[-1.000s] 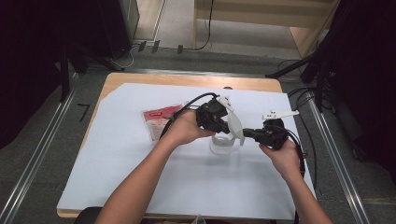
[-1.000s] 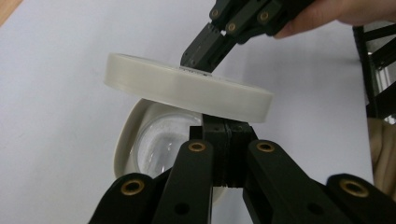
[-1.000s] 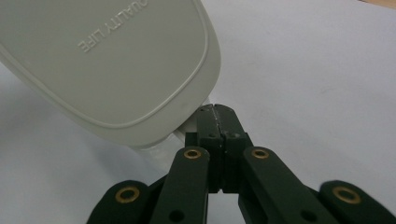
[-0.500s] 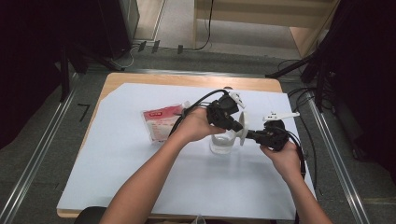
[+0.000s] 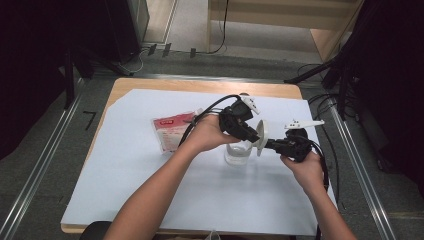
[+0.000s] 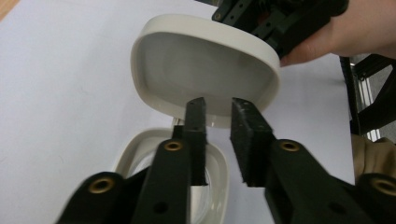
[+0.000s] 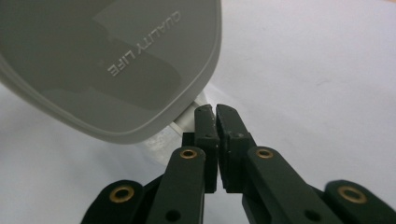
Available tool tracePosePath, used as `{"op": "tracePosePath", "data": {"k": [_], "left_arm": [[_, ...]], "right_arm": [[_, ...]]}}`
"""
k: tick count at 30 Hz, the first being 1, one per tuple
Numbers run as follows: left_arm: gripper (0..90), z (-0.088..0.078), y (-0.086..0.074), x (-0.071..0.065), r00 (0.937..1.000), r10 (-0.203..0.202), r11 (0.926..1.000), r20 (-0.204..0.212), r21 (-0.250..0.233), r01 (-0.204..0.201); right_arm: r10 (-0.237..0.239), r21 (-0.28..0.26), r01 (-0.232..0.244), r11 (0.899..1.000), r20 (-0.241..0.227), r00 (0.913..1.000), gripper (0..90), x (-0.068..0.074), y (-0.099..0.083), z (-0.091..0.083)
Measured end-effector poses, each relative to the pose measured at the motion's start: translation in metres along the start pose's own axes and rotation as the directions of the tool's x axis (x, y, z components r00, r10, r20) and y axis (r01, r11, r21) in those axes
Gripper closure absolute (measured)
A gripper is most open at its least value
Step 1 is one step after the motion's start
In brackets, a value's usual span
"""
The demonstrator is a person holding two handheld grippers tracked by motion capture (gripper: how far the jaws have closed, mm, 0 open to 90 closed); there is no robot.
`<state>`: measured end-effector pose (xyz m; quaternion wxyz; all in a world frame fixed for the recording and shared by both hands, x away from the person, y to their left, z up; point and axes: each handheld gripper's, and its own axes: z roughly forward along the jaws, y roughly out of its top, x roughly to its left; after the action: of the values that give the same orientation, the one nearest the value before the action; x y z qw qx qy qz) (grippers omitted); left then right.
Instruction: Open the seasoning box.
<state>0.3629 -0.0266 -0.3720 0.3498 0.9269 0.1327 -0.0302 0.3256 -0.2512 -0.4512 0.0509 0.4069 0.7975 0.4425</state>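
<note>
A clear container (image 5: 235, 152) stands mid-table, and its pale rim (image 6: 135, 151) lies just under my left jaws. Its white lid (image 5: 261, 136) is tipped up on edge between the two grippers. I see the lid's underside (image 6: 205, 70) from the left and its lettered top (image 7: 116, 60) from the right. My left gripper (image 6: 217, 105) has just been opening; its jaws stand a little apart at the lid's lower edge without pressing on it. My right gripper (image 7: 215, 109) is shut at the lid's corner, on a small white tab (image 7: 187, 122).
A red-and-clear packet (image 5: 172, 131) lies to the left of the container on the white sheet (image 5: 150, 200) that covers the wooden table. Cables trail from both grippers. Dark stands and metal rails flank the table.
My left hand has shifted to the right, and the lid has swung up from flat over the container to standing on edge. The right hand has kept still.
</note>
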Motion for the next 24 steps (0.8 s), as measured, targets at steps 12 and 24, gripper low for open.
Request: {"op": "tracePosePath", "data": {"k": [12, 24], "left_arm": [[57.8, -0.030, -0.018, -0.015, 0.9987, -0.046, 0.9968, 0.019, -0.065, 0.047], [45.0, -0.054, -0.055, -0.020, 0.9948, -0.090, 0.9930, -0.048, -0.080, 0.086]], "right_arm": [[-0.017, -0.051, 0.017, 0.999, 0.013, 0.9998, 70.4, 0.002, -0.014, -0.029], [-0.043, -0.075, 0.046, 0.996, 0.036, 0.9984, 45.8, 0.014, -0.024, -0.035]]}}
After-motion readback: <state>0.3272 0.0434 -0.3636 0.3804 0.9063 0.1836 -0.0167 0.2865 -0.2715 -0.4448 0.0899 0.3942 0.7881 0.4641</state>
